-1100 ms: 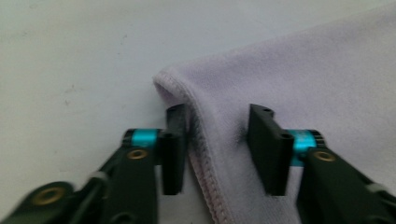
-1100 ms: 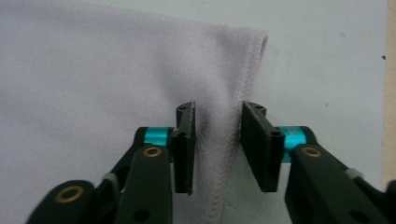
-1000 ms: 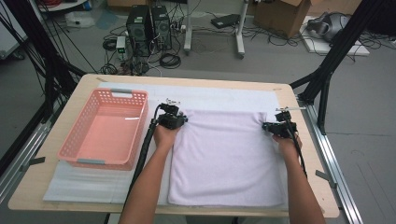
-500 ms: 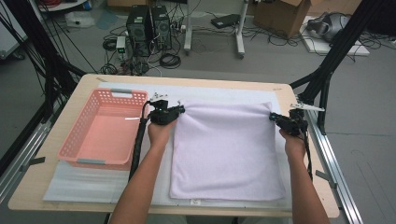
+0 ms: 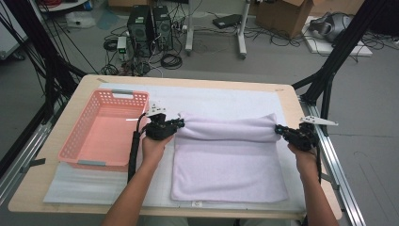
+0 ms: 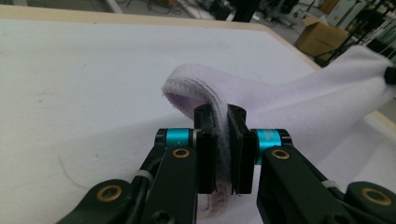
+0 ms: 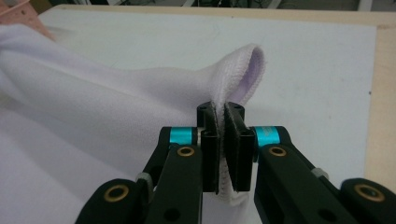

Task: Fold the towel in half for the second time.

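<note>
A pale lilac towel (image 5: pixel 230 162) lies on the white mat, its far edge lifted and pulled taut between both grippers. My left gripper (image 5: pixel 179 124) is shut on the towel's far left corner (image 6: pixel 196 88); the cloth is pinched between its black pads (image 6: pixel 205 154). My right gripper (image 5: pixel 278 129) is shut on the far right corner (image 7: pixel 243 74), with the hem squeezed between its pads (image 7: pixel 238 154). Both corners hang a little above the table, and the raised edge sags slightly between them.
A pink plastic basket (image 5: pixel 75 141) stands empty at the table's left, close to my left hand. The white mat (image 5: pixel 226 101) covers most of the wooden table (image 5: pixel 84 82). A metal rail (image 5: pixel 329 155) runs along the right edge.
Both grippers have lifted the towel's far corners off the mat and drawn them toward the person, so the far edge now stands raised over the rest of the towel.
</note>
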Demonstrator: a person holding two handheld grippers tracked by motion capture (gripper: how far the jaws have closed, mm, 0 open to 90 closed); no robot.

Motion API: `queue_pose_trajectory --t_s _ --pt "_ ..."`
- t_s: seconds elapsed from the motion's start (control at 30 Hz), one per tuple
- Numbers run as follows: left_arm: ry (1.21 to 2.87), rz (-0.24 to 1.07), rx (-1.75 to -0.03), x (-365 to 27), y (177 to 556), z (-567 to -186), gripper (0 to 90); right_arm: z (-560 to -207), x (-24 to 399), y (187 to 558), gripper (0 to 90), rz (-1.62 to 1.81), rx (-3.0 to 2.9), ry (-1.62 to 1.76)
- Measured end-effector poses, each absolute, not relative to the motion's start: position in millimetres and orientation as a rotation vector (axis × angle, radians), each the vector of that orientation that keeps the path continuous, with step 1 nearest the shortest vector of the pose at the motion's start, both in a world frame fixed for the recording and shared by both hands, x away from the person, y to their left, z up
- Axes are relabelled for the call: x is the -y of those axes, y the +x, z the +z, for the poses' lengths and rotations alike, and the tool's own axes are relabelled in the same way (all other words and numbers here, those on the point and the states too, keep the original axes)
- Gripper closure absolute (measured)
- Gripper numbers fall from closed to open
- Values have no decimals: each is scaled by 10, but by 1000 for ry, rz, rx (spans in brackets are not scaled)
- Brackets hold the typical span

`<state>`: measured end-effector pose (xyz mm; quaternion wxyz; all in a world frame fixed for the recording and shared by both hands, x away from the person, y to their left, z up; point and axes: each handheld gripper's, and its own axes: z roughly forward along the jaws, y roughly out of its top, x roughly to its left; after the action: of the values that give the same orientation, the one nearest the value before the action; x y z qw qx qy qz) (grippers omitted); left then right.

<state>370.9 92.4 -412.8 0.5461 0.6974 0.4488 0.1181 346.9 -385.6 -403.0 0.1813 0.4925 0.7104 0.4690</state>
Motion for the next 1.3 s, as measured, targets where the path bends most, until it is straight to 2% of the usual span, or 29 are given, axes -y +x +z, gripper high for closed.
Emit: queue_pose_trajectory --t_s 0.47,0.87,0.9,0.93,0.97,1.0,1.07,1.13,1.3 --pt "1717 236 -1014 -982 3146 -4334 828 -4238 3906 2936 853 1339 -2046 1375" --pt "1778 234 -1014 -1011 2970 -4504 794 -4321 3878 2729 851 1261 -2126 1375" --pt "1772 246 -1015 -1013 2975 -4492 746 -4324 3869 2727 835 1249 -2131 1380" --pt "1762 264 -1019 -1018 2991 -4474 639 -4318 3865 2733 794 1236 -2133 1371" --pt "1749 277 -1021 -1027 3012 -4451 527 -4301 3859 2738 708 1220 -2124 1378" --pt "1735 288 -1019 -1038 3033 -4424 474 -4277 3855 2749 634 1214 -2110 1395" --pt "1722 308 -1012 -1044 3096 -4360 427 -4219 3851 2786 536 1211 -2077 1403" --pt "1715 324 -1007 -1033 3173 -4303 418 -4165 3832 2858 473 1199 -2067 1416" --pt "1740 237 -1055 -927 3360 -4331 434 -4084 3693 3185 422 1150 -2098 1405"
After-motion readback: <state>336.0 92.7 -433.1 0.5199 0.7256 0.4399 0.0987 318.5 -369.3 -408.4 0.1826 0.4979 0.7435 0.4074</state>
